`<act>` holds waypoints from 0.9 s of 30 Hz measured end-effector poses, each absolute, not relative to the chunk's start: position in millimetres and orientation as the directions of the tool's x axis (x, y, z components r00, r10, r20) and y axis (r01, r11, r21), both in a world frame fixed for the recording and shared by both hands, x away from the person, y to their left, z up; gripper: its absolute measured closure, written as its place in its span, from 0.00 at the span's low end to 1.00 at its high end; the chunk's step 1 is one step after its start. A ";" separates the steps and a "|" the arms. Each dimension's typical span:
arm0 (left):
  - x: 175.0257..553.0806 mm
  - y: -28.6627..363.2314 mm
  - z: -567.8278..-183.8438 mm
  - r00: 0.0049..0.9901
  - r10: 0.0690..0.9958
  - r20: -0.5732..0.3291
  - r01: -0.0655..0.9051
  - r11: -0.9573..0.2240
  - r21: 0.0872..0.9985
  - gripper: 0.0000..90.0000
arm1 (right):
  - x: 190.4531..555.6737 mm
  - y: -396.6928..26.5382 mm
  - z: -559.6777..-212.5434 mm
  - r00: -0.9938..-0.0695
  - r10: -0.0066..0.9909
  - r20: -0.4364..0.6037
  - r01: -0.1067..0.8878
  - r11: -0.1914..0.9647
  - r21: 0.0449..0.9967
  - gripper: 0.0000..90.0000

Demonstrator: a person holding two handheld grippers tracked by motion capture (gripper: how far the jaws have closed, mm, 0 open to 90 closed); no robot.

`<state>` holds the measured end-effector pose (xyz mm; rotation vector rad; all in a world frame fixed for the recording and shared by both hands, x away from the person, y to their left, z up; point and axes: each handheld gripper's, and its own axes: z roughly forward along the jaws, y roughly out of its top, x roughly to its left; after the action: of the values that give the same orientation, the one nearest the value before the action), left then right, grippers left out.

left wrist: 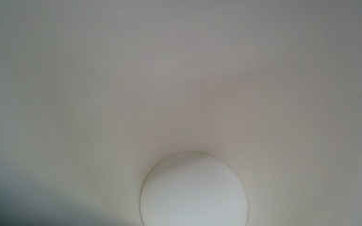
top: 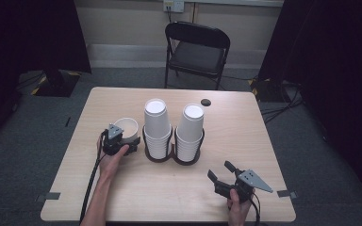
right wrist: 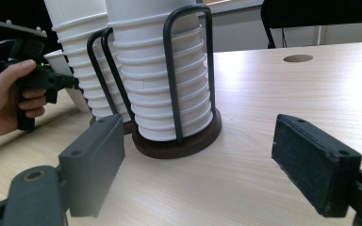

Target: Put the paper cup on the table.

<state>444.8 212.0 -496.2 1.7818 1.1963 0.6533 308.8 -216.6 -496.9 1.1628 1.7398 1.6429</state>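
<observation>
The right gripper (top: pixel 223 171) rested at the near right corner of the pale wooden table (top: pixel 245 141), held in the person's right hand (top: pixel 238 207). Its two black jaws stood wide apart and held nothing; bare tabletop lay between them in the right gripper view.

Further in, at the near left of the table, the left gripper (top: pixel 122 141) was held in the person's left hand (top: pixel 111 157) against a single white paper cup (top: pixel 126 128). The cup stood upright, just beside the left stack. The left gripper view looked into the cup's white interior (left wrist: pixel 193 94) down to its round base. The jaws' opening could not be determined from the pictures.

At the table's centre stood a dark double wire cup holder (right wrist: pixel 179 141) carrying two stacks of inverted white paper cups (top: pixel 157 129), side by side.

Beyond the table stood a black folding chair (top: pixel 197 49).
</observation>
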 end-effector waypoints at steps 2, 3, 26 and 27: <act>444.2 212.6 -495.9 0.396 0.918 -0.039 0.468 -0.165 0.868 0.17 | 309.0 -216.7 -496.9 -0.527 0.824 0.209 0.256 -0.080 0.963 0.19; 443.7 212.4 -495.6 0.391 0.919 -0.050 0.471 -0.153 0.868 0.17 | 309.1 -216.7 -496.9 -0.529 0.823 0.209 0.256 -0.080 0.963 0.19; 387.7 227.5 -486.7 0.317 0.945 -0.080 0.446 -0.074 0.892 0.17 | 308.4 -217.9 -497.2 -0.527 0.821 0.221 0.255 -0.095 0.962 0.18; 383.3 228.6 -486.9 0.316 0.945 -0.081 0.441 -0.071 0.895 0.17 | 308.6 -218.0 -497.2 -0.527 0.820 0.222 0.256 -0.096 0.962 0.18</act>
<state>383.3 228.6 -486.9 1.6715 1.2691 0.6949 308.6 -218.0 -497.2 1.1713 1.7319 1.6613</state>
